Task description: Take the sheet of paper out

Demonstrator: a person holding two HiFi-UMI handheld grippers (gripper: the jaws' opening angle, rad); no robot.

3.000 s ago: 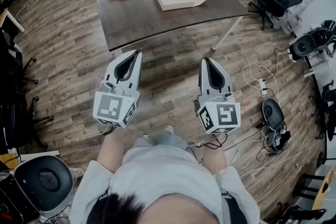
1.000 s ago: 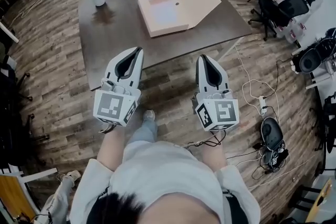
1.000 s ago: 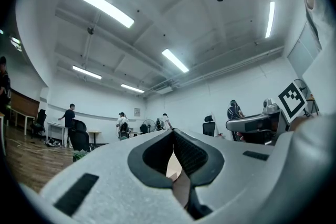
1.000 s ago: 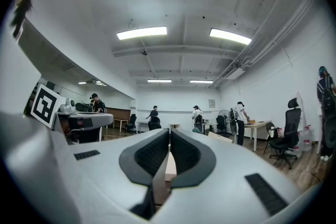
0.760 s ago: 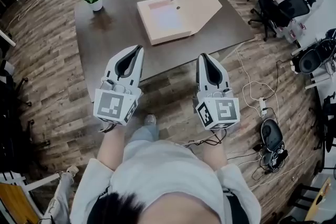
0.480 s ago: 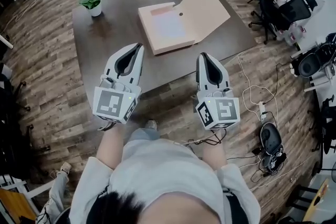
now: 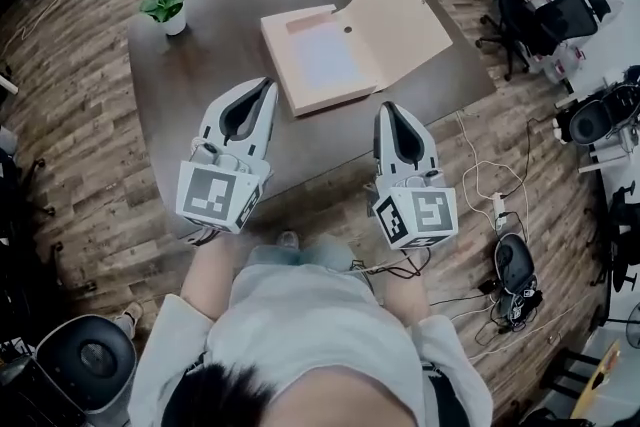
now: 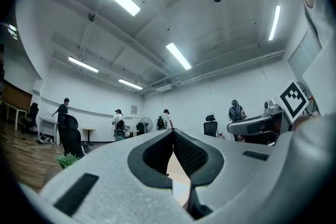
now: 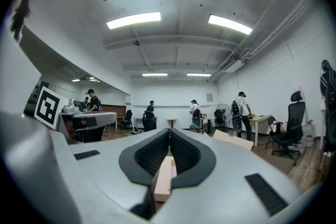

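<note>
1. A plant (image 7: 163, 5) stands at the far left corner of the table (image 7: 200, 85), well apart from the work. It is probably at risk only from a wide swing of the left arm.
2. The left gripper (image 7: 266, 87) is held out ahead of the chest, roughly level. Its tip aims at the box and stops short of it, by the table's near edge. Its fingers (image 8: 193, 153) are pressed together with nothing between them. If they arrive like that they cannot take anything and would likely just shove the box.
3. The box (image 7: 335, 98) lies open mid-table with its lid (image 7: 405, 15) thrown back to the right. The sheet (image 7: 325, 57) lies flat inside, below the walls.
   - A thin sheet lying flat gives little edge to pinch, so a steep or hard approach could crease or tear it.
   - The box looks light, so a pull may drag it along unless one gripper steadies it.
4. The right gripper (image 7: 388, 108) mirrors the left: arm forward, about level, and just short of the box's near right corner. Its fingers (image 9: 184, 153) are also closed and empty, and only the pale box shows beyond them. A careless reach could catch the raised lid.
5. Cables (image 7: 480, 140) trail over the floor to the person's right. A sidestep that way could snag a foot.
</note>
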